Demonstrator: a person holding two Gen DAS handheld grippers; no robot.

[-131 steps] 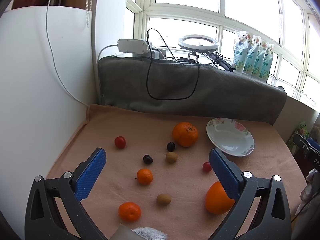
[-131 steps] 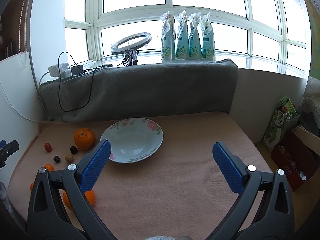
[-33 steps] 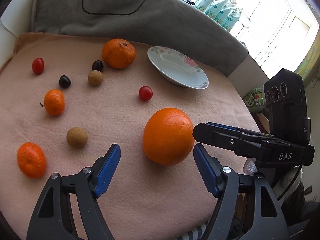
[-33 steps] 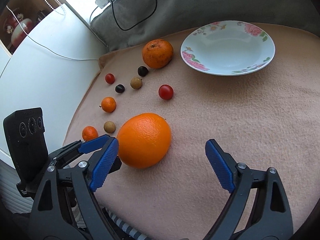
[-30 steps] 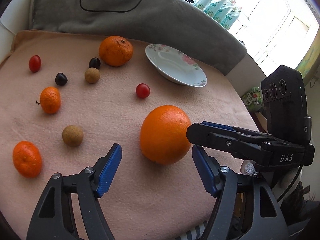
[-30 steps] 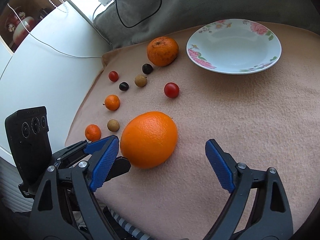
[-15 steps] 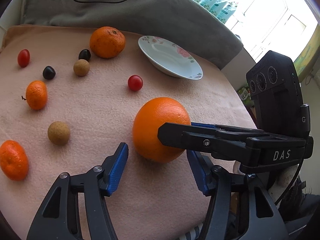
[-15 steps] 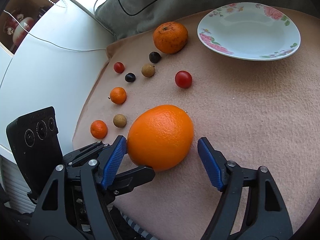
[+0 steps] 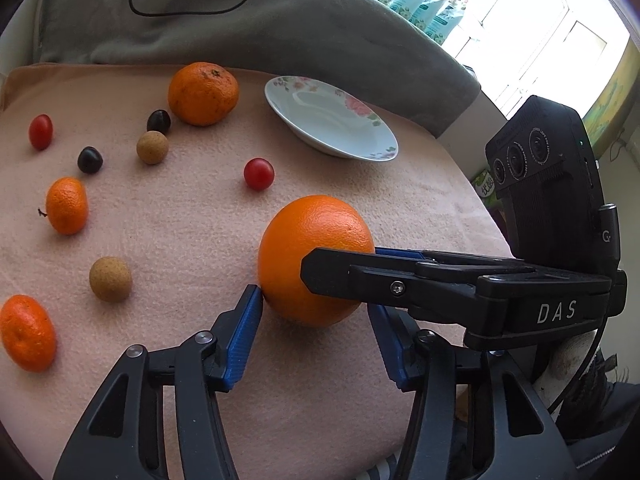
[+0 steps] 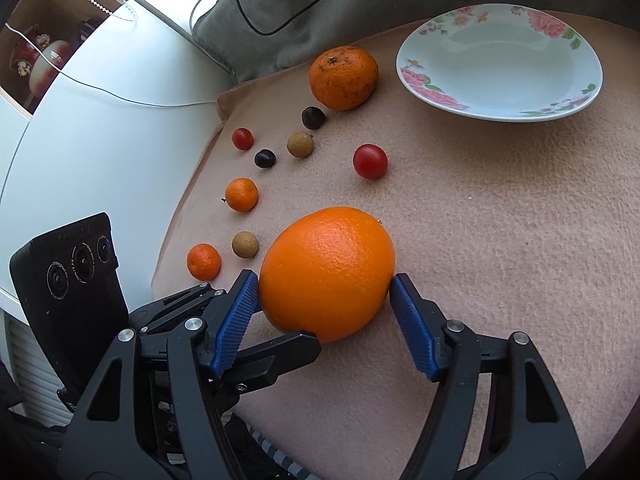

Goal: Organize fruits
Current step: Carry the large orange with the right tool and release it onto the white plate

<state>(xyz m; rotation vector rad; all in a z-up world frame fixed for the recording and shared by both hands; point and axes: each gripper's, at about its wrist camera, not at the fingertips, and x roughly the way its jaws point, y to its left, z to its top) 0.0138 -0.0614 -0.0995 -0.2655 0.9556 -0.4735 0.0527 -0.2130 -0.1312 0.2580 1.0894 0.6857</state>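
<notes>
A large orange [image 9: 316, 260] [image 10: 326, 272] rests on the pink blanket [image 9: 180, 232]. My right gripper [image 10: 324, 292] has both blue pads against its sides. My left gripper [image 9: 316, 312] brackets the same orange from the other side; its left pad touches the fruit, its right pad is hidden behind the right gripper's finger [image 9: 400, 280]. A white floral plate [image 9: 332, 120] [image 10: 500, 60] sits empty at the far side. A big tangerine [image 9: 203, 93] [image 10: 344, 78] lies near the plate.
Small fruits lie scattered on the left: a cherry tomato [image 9: 259, 174], two small tangerines [image 9: 67, 205] [image 9: 26, 332], two longans [image 9: 152, 147] [image 9: 110, 279], dark cherries [image 9: 90, 160], another tomato [image 9: 40, 132]. A grey cushion [image 9: 240, 20] backs the blanket; a white panel [image 10: 100, 140] stands left.
Both grippers have come down from a high view to the large orange and closed in on it; the right gripper's pads now press its sides.
</notes>
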